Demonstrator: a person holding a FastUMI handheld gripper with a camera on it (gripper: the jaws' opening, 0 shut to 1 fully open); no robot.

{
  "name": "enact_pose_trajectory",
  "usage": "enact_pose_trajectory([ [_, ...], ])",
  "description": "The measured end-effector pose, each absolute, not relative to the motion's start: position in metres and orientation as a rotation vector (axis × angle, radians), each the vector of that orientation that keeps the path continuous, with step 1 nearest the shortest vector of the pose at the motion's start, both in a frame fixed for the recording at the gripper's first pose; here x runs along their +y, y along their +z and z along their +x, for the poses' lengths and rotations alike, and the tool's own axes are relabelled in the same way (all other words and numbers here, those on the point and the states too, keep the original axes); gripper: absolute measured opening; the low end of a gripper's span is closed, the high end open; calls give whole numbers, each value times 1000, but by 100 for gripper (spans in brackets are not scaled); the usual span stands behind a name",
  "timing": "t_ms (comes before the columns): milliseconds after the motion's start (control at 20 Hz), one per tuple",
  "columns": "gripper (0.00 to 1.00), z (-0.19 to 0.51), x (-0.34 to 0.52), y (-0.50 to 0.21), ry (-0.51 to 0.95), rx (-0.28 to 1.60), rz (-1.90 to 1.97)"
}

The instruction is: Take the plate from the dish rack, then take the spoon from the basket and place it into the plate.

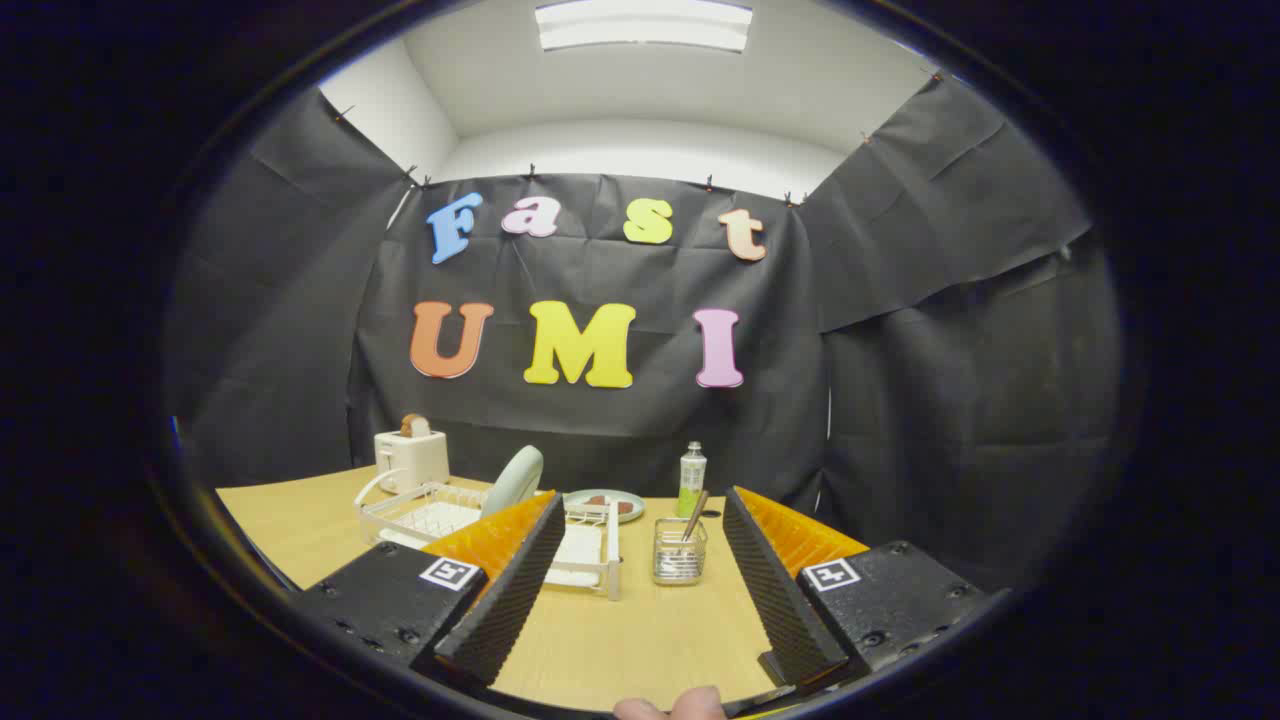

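Black cloth hangs in creased folds around the booth, pinned along its top edge below a white ceiling with a bright rectangular light panel (643,25). The counter (640,630) is a light wood-grain surface, smooth and matte.

On it, ahead and to the left of the tongs (640,540), stands a white wire dish rack (440,515) with curved handles and thin bars. A pale, rounded plate (515,478) stands on edge in the rack, leaning slightly; the left finger hides its lower part. Behind the rack sits a cream-coloured, boxy toaster (411,458) with a brown slice of bread poking out of its top. Beyond the rack lies a flat, pale green dish (606,503) carrying something dark and reddish. To its right stands a slim bottle (691,478) with a green label and a white cap.

Between the two fingers and some way ahead of them is the basket (680,551), a small wire-mesh cup. The spoon (692,517) stands in it, its brownish handle slanting up and to the right above the rim.

The tongs are spread wide and empty, their ribbed fingers touching nothing and hovering above the counter, well short of the rack and basket. Each finger base carries a small square marker. A fingertip (668,707) of the person shows just behind the tongs.
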State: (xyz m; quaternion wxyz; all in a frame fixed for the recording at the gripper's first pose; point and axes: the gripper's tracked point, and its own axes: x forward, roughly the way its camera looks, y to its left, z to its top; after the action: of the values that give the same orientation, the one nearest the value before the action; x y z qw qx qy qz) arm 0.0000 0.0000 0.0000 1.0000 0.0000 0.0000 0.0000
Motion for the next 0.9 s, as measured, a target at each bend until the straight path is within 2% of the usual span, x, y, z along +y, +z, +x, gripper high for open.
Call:
enact_pose_trajectory([
  [900, 100, 8, 11, -2, 27, 8, 32],
])
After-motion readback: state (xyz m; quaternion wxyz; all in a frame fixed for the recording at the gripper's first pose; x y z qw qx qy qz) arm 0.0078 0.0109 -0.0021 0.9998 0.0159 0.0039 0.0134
